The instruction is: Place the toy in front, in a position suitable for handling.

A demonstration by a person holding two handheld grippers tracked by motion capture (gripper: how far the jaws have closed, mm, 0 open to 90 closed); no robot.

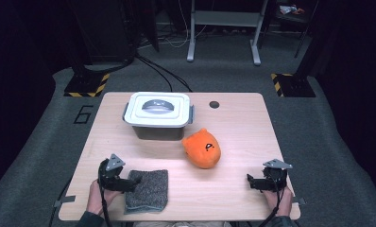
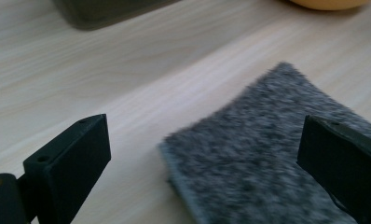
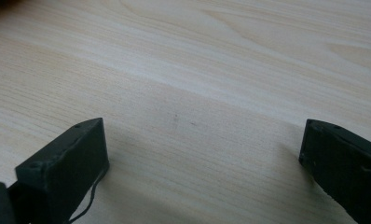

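Note:
A folded grey cloth [image 1: 148,190] lies near the table's front edge, left of centre. My left gripper [image 1: 129,183] sits open at the cloth's left edge; the cloth [image 2: 272,154] lies between its spread jaws in the left gripper view [image 2: 202,158]. An orange plush toy [image 1: 202,148] rests mid-table. Behind it stands a grey box with a white lid [image 1: 158,115]. My right gripper [image 1: 253,182] is low at the front right, open over bare wood [image 3: 202,149].
The wooden table [image 1: 243,127] has a small dark round hole [image 1: 214,104] at the back. Bare wood lies between the toy and my right gripper. Beyond the table are carpet, cables and a white desk frame [image 1: 224,28].

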